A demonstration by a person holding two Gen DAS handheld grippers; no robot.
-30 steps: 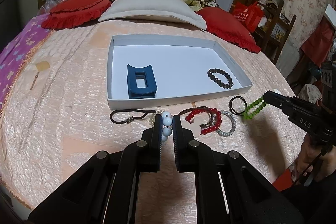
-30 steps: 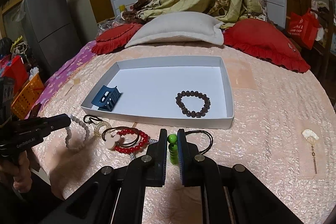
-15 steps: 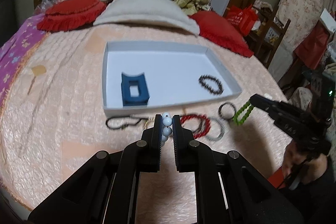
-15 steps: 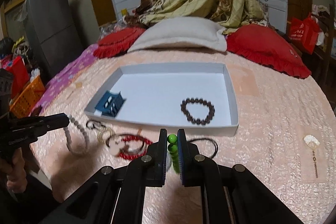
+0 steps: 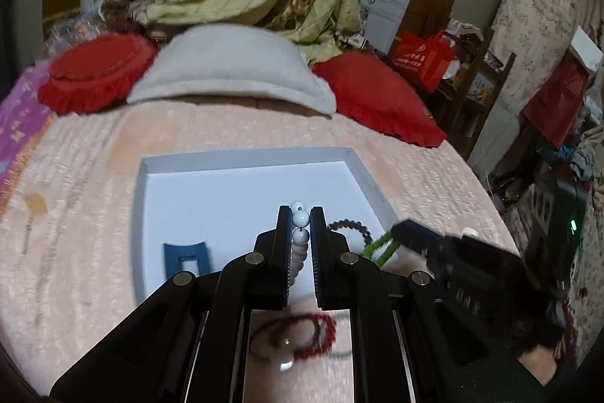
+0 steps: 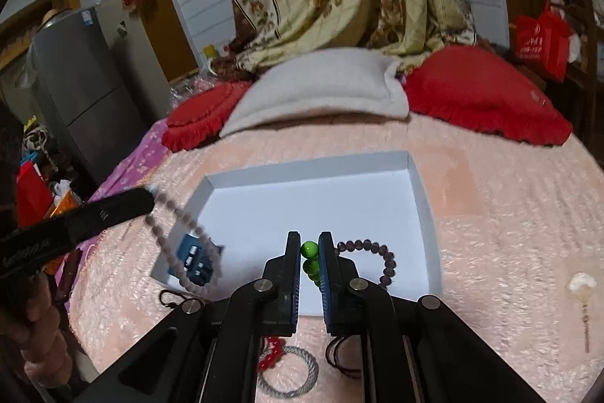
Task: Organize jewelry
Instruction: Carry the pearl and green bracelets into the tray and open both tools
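Note:
My left gripper (image 5: 300,214) is shut on a white bead bracelet (image 5: 300,218) and hovers over the white tray (image 5: 241,157). From the right wrist view that bracelet (image 6: 177,233) dangles off the left gripper (image 6: 149,193) above the tray's left end. My right gripper (image 6: 309,244) is shut on a green bead bracelet (image 6: 309,247), seen in the left wrist view as a green loop (image 5: 379,246) at the tray's near right corner. In the tray (image 6: 422,199) lie a blue hair clip (image 5: 187,261) and a dark bead bracelet (image 6: 377,259).
On the pink quilt in front of the tray lie a red bead bracelet (image 5: 313,335), a silver ring bracelet (image 6: 290,372) and black cords (image 6: 339,354). A white pendant (image 6: 583,284) lies far right. Red cushions (image 5: 94,74) and a grey pillow (image 5: 234,67) sit behind the tray.
Both grippers have risen and moved forward from the quilt in front of the tray to above it, each carrying its bracelet. The loose jewelry stayed behind on the quilt.

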